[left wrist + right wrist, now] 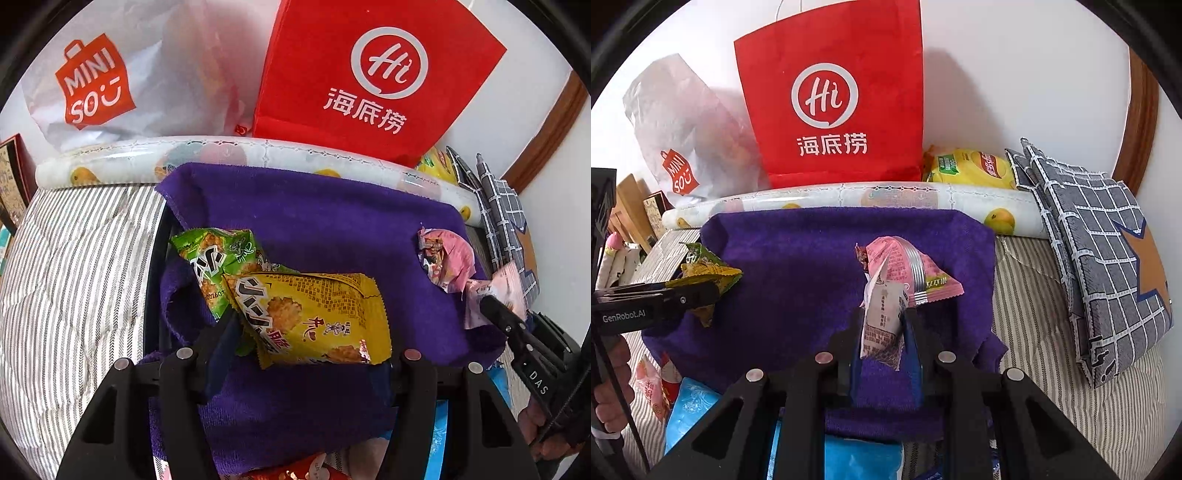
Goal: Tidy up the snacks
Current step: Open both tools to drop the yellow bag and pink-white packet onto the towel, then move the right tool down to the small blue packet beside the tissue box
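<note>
Gripping pink packet (882, 325) in right jaws, left jaws wide around yellow packet (314, 317), red bag (834, 107) behind.

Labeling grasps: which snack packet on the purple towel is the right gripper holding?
The pink packet nearest the camera, pinched upright in the right gripper. The other pink packet lies loose behind it; the yellow packet and green packet are by the left gripper.
</note>
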{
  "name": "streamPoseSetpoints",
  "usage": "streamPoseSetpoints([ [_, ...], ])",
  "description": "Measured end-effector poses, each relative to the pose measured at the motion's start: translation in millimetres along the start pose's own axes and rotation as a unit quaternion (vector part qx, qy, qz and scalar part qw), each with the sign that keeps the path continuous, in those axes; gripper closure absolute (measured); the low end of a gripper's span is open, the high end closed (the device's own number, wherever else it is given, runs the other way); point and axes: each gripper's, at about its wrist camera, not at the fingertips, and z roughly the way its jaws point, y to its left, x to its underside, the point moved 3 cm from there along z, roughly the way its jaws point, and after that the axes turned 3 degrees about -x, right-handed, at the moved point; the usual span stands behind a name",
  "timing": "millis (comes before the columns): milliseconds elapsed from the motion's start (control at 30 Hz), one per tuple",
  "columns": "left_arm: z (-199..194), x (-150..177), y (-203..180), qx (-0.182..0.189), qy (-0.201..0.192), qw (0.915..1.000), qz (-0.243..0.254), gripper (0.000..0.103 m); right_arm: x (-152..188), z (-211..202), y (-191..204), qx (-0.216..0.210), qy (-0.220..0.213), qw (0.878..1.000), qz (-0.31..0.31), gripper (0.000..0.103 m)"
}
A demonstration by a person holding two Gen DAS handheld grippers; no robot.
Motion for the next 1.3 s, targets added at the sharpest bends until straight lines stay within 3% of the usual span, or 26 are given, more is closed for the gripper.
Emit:
streamPoseSetpoints([
  [100,0,1,2,0.002,0.009,0.9999,-0.008,0.033,0,-3,1,0.003,0.000,1.000,-0.004,0.064],
  [167,0,2,2,0.006,0.020,0.9997,-0.012,0.030,-1,-9,3,0.006,-0.006,1.000,-0.008,0.048],
  [367,-17,8,0,0.006,0.018,0.9997,-0.017,0.018,-1,-40,7,0.010,-0.032,0.999,-0.004,0.034],
  [833,-88,53,10,-0.032,-0.019,0.9992,-0.015,0.018,33,-113,-4,0.072,-0.056,0.996,0.013,0.033],
  [933,-99,69,14,-0.041,-0.027,0.9987,-0.013,0.018,43,-123,-7,0.069,-0.049,0.996,0.014,0.033],
  [1167,-110,97,21,-0.075,-0.038,0.9964,-0.009,0.018,76,-127,-20,0.078,-0.026,0.996,0.018,0.033],
  [1300,-105,105,22,-0.065,-0.030,0.9973,-0.017,0.018,92,-122,-30,0.077,-0.015,0.996,0.028,0.034],
])
